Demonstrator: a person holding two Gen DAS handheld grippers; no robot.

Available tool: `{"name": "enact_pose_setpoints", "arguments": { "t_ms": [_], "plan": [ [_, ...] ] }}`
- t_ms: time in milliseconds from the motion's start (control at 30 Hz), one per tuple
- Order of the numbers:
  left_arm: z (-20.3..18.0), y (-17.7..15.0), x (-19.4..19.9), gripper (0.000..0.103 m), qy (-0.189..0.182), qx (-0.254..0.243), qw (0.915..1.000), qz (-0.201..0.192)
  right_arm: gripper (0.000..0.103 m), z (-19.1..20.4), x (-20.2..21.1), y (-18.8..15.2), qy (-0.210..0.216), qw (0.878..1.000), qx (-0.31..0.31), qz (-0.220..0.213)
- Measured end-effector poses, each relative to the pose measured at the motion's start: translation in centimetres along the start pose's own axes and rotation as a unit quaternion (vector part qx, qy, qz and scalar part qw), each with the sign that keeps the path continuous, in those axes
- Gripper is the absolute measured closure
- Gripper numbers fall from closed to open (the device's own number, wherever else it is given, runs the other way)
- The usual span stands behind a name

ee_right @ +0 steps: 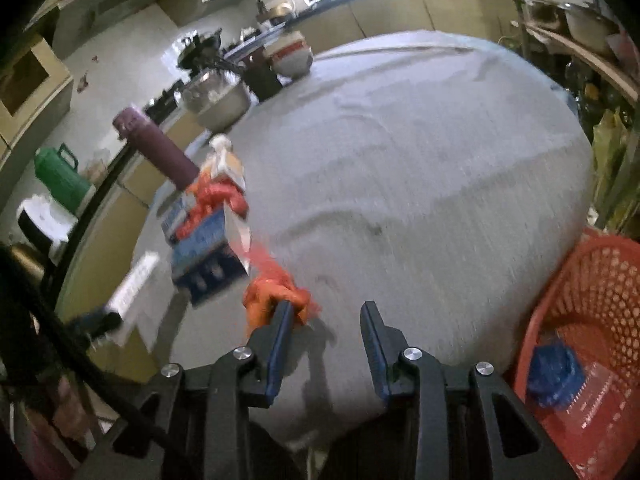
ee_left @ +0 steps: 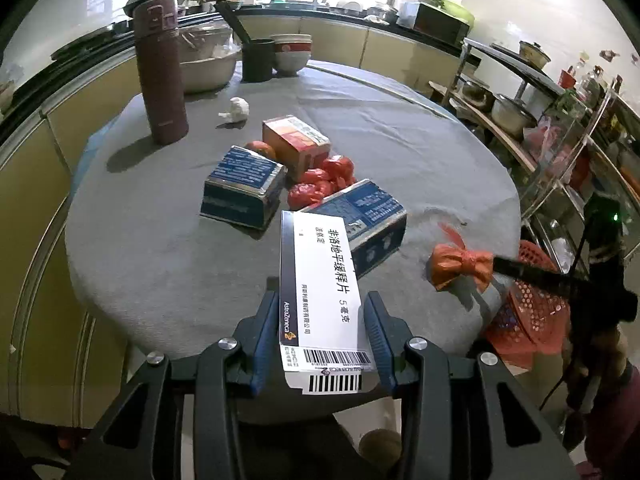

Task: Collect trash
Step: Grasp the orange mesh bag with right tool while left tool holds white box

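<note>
My left gripper (ee_left: 322, 300) is shut on a white medicine box (ee_left: 320, 276) with a barcode end, held above the near edge of the round grey table (ee_left: 160, 248). The right gripper (ee_right: 326, 308) stands open over the same table with nothing between its fingers. A knotted orange plastic bag (ee_right: 272, 292) lies at the tip of its left finger, on the outer side. In the left wrist view that orange bag (ee_left: 460, 264) sits near the table's right edge, with a dark finger (ee_left: 528, 272) of the right gripper touching it. The right wrist view is motion-blurred.
A red mesh basket (ee_right: 580, 300) stands beside the table at the right, holding a crumpled blue thing (ee_right: 554, 376). Mid-table lie two blue boxes (ee_left: 240, 188), an orange box (ee_left: 296, 140) and red bags (ee_left: 320, 184). A maroon flask (ee_left: 160, 76), steel basin (ee_left: 204, 64) and bowls (ee_left: 292, 52) stand behind.
</note>
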State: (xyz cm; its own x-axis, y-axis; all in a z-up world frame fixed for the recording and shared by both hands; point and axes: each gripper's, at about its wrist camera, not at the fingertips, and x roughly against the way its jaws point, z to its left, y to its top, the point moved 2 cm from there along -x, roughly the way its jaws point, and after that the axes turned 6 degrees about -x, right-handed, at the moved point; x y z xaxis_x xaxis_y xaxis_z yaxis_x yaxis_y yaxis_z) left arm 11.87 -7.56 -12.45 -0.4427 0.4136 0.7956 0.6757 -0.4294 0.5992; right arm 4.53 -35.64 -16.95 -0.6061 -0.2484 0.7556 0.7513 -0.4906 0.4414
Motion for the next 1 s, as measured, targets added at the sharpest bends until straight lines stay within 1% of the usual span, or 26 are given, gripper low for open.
{"name": "enact_pose_setpoints", "arguments": {
  "t_ms": [33,67,133,200,333,433,500,600,633,700,800,867,933,1000],
  "plan": [
    [-0.1,0.0,-0.1,0.058,-0.001,-0.001,1.0,0.001,0.063,-0.2,-0.1,-0.3,0.003,1.0,-0.005,0.004],
    [-0.1,0.0,-0.2,0.058,-0.001,-0.001,1.0,0.003,0.051,-0.2,0.0,-0.4,0.005,1.0,-0.008,0.005],
    [-0.2,-0.1,-0.4,0.058,-0.005,0.001,1.0,0.007,0.037,0.0,0.2,-0.4,0.011,1.0,-0.004,-0.002],
    [-0.5,-0.2,-0.4,0.058,-0.008,0.0,0.9999,0.007,0.037,0.8,0.5,-0.3,0.022,1.0,0.012,-0.007],
    [-0.9,-0.4,-0.3,0.058,-0.015,-0.005,0.9999,0.006,0.037,2.7,-0.7,0.1,0.016,0.999,0.048,-0.002],
    [-1.3,-0.4,-0.1,0.058,-0.011,-0.011,0.9999,0.007,0.037,3.3,-1.7,0.1,0.016,0.999,0.049,0.016],
    [-1.2,-0.5,0.1,0.058,-0.009,-0.013,0.9999,0.005,0.037,3.5,-1.6,-0.3,0.031,0.998,0.048,0.025],
    [-0.9,-0.5,0.4,0.058,-0.006,-0.011,0.9999,0.004,0.037,3.3,-0.9,-0.7,0.036,0.998,0.048,0.033],
    [-0.8,-0.5,0.4,0.058,-0.006,-0.009,0.9999,0.003,0.037,3.1,-0.1,-0.7,0.043,0.998,0.042,0.023],
    [-0.6,-0.4,0.5,0.058,-0.004,-0.008,1.0,0.001,0.037,2.9,1.9,-0.4,0.056,0.998,0.034,-0.019],
    [-0.7,-0.3,0.5,0.058,-0.008,-0.006,1.0,-0.002,0.037,3.5,5.6,0.7,0.08,0.991,0.043,-0.095],
    [-0.9,-0.2,0.6,0.058,-0.007,-0.008,0.9999,-0.005,0.031,4.3,7.2,1.3,0.079,0.987,0.06,-0.13],
    [-1.0,-0.2,0.7,0.058,-0.008,-0.009,0.9999,-0.006,0.027,5.5,8.2,1.7,0.072,0.982,0.08,-0.154],
    [-1.1,-0.1,1.0,0.058,-0.009,-0.009,0.9999,-0.01,0.027,6.7,7.9,1.9,0.072,0.981,0.097,-0.154]
  ]
}}
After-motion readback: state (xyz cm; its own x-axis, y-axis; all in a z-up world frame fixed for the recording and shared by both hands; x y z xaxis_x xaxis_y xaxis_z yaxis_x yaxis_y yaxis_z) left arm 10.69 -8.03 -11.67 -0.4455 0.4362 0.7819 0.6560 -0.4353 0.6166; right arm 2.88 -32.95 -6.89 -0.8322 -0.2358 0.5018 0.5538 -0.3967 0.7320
